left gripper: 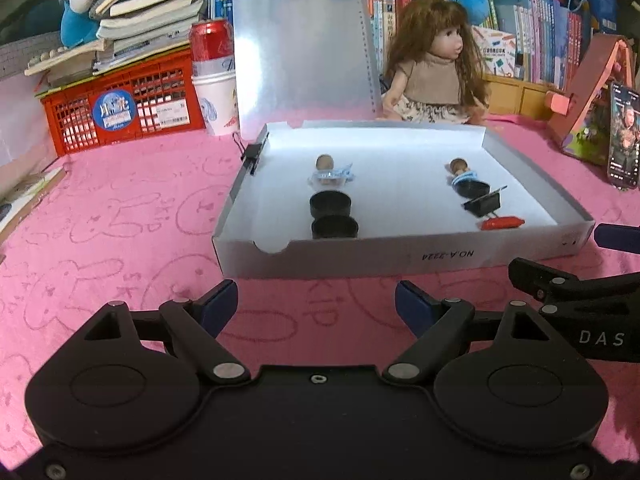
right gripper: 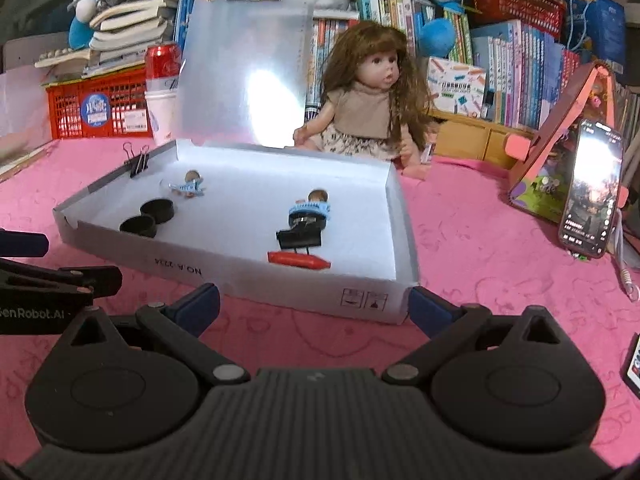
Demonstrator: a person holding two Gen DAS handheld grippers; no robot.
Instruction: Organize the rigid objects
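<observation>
The left gripper (left gripper: 316,306) hung low in the frame with its fingers wide apart, holding nothing. The right gripper (right gripper: 314,306) was spread apart too, just before the white box (right gripper: 280,280) on the pink cloth (left gripper: 120,216). Inside the box, mid-frame, lay two black caps (left gripper: 332,216), two small dolls (left gripper: 330,170), a black clip (right gripper: 300,238) and a red crayon (right gripper: 299,260).

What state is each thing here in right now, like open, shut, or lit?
Left gripper: open, empty.
Right gripper: open, empty.
Box: open, lid upright.
Phone: propped up, screen lit.
Clip: clamped on box wall.
Doll: sitting upright.
</observation>
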